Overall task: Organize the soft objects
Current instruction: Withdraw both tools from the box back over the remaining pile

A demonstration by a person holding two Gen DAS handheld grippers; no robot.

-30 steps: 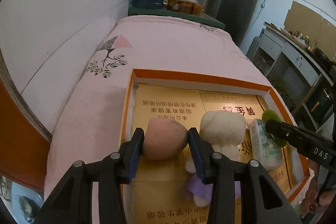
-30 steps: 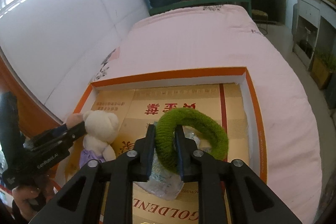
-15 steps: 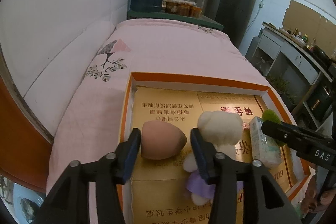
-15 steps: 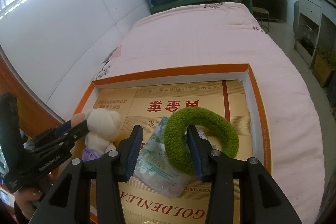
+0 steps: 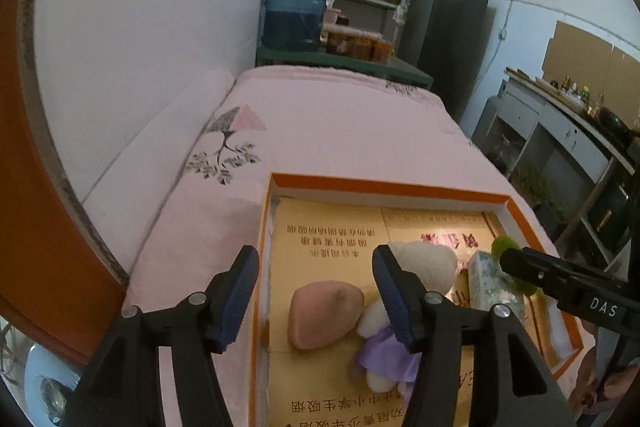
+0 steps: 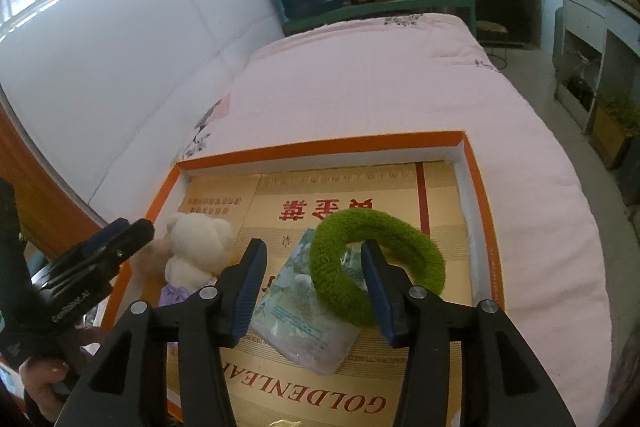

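An orange-rimmed box (image 5: pixel 384 187) (image 6: pixel 320 149) lies on the pink bed. Inside it rest a pink egg-shaped sponge (image 5: pixel 324 313), a cream plush bear (image 5: pixel 420 267) (image 6: pixel 200 247) in a purple dress, a tissue pack (image 5: pixel 494 285) (image 6: pixel 304 311) and a green fuzzy ring (image 6: pixel 376 263). My left gripper (image 5: pixel 316 293) hovers over the sponge, its jaws opening, pads clear of it. My right gripper (image 6: pixel 312 281) has its jaws opening too; the ring's near side lies between them on the tissue pack, untouched.
The pink bed (image 5: pixel 340 123) stretches ahead to a green table with a blue water jug (image 5: pixel 294 13) and jars. A white wall (image 5: pixel 140 27) runs along the left. A dark fridge (image 5: pixel 448 27) and a cabinet stand to the right. A hand (image 6: pixel 44 383) holds the left tool.
Both grippers let go and spread their jaws. The sponge came out of the left grip and lies in the box; the green ring came out of the right grip and lies on the tissue pack.
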